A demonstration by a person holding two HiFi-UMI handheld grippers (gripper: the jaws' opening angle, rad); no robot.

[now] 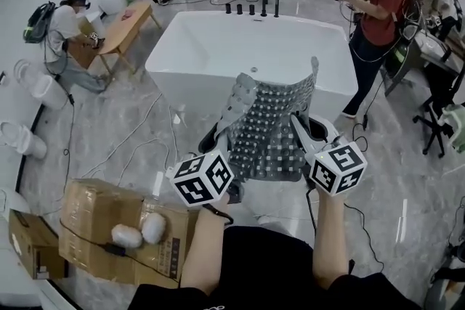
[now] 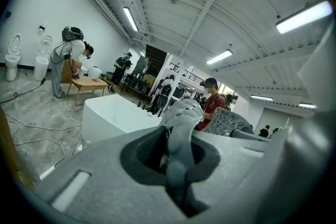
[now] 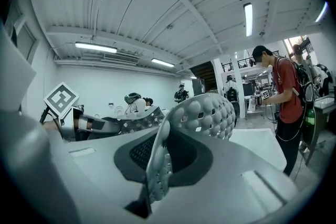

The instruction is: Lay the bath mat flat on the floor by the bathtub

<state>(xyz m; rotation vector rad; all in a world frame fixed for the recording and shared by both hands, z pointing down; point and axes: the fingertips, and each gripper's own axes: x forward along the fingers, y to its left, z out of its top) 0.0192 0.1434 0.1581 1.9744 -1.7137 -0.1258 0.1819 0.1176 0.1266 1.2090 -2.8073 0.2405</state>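
Bath mat aloft, 2 sides clamped in left tongs and right tongs

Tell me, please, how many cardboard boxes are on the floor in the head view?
2. A large box lies at lower left; a smaller box sits just left of it, at the frame's edge. Others may lie out of view.

Black shirt, grey left hand-held gripper, matching right hand-held gripper, black-and-white marker cubes
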